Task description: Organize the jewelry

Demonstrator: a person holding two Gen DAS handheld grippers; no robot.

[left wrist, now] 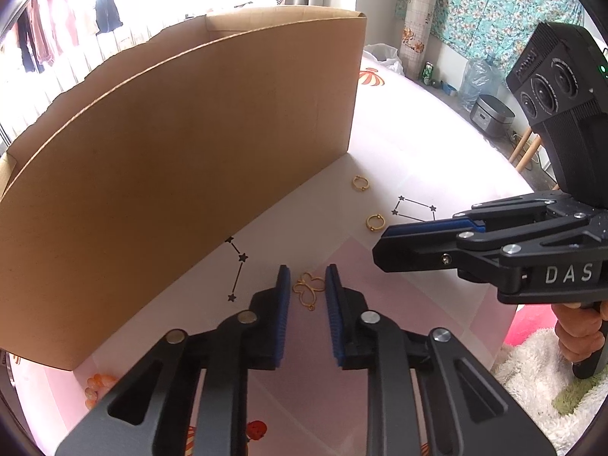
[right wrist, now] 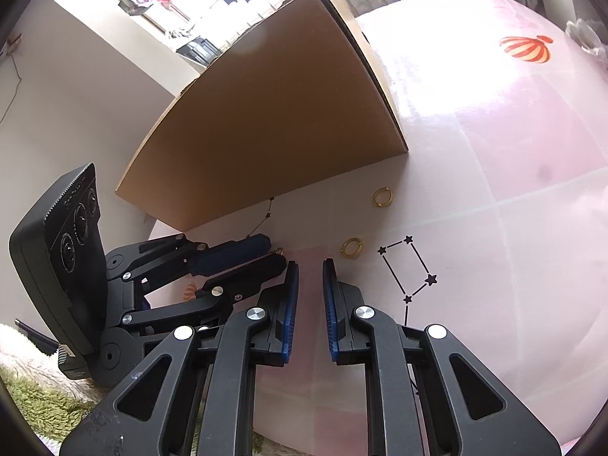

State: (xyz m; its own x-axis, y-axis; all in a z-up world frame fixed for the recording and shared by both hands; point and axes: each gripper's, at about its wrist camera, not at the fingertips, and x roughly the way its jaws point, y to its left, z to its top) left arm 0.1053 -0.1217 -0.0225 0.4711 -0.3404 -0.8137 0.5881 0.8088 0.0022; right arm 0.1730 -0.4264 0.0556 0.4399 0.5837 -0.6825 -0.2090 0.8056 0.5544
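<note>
A gold butterfly-shaped pendant (left wrist: 308, 288) lies flat on the pink-white table cloth (left wrist: 402, 152). My left gripper (left wrist: 307, 277) has it between its blue pads, which appear to touch both of its sides; in the right wrist view only a glint of the pendant (right wrist: 279, 250) shows at the left gripper (right wrist: 275, 254). Two gold rings (left wrist: 360, 182) (left wrist: 374, 222) lie beyond, close to the tall cardboard box (left wrist: 190, 171). My right gripper (right wrist: 310, 269) hovers just right of the pendant, its jaws a narrow gap apart with nothing between them. The rings (right wrist: 383, 197) (right wrist: 351, 247) sit ahead of it.
The box (right wrist: 273, 133) walls off the left and far side. The table's edge curves along the right, with a fluffy rug (left wrist: 532, 364) below. A person's hand (left wrist: 581, 338) grips the right tool's handle. A rice cooker (left wrist: 492, 116) and water bottle (left wrist: 478, 79) stand on the floor.
</note>
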